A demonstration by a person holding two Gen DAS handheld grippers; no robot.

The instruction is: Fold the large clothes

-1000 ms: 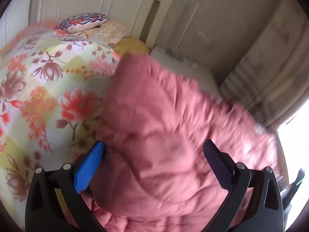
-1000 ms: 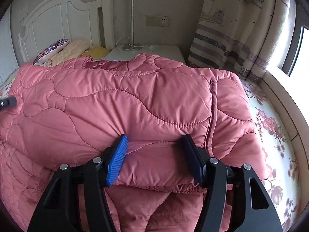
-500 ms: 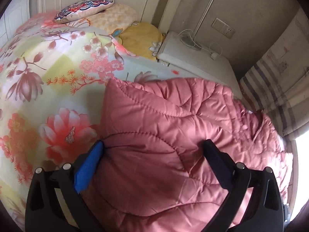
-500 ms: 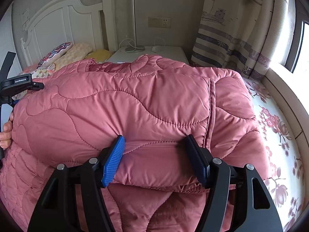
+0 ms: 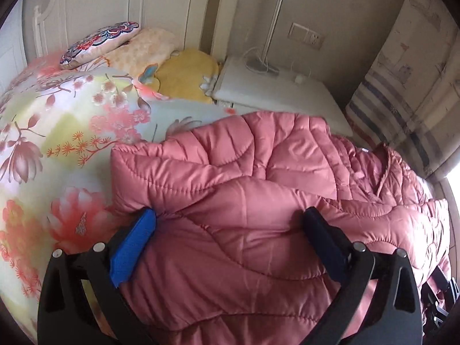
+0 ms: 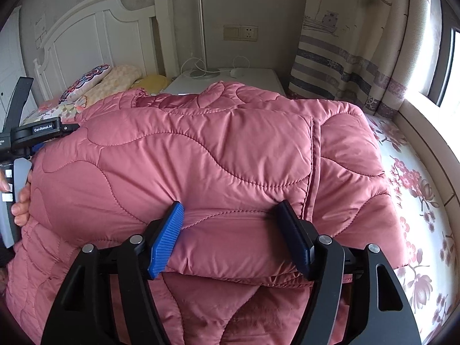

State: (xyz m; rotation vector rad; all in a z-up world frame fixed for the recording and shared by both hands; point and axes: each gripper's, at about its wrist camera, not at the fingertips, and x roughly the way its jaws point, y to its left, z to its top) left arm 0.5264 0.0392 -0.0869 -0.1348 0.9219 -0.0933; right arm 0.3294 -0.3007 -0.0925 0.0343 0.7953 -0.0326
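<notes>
A large pink quilted coat (image 5: 258,201) lies folded in thick layers on the bed; it fills the right wrist view (image 6: 201,158). My left gripper (image 5: 230,224) is open, its fingers set wide against the coat's left end, with the folded layer bulging between them. My right gripper (image 6: 233,215) is open, its fingers pressed into the front edge of the top folded layer, with padding between them. The left gripper's body and the hand holding it show at the left edge of the right wrist view (image 6: 31,135).
The bed has a floral cover (image 5: 57,143) with pillows (image 5: 100,43) at the white headboard (image 6: 95,43). A white nightstand (image 5: 273,86) with a lamp pole stands beyond. A striped curtain (image 6: 353,57) and window ledge (image 6: 425,132) lie to the right.
The left gripper has swung down and forward with the coat's left end, bringing that end flatter onto the pile. The right gripper has stayed almost still on the front edge.
</notes>
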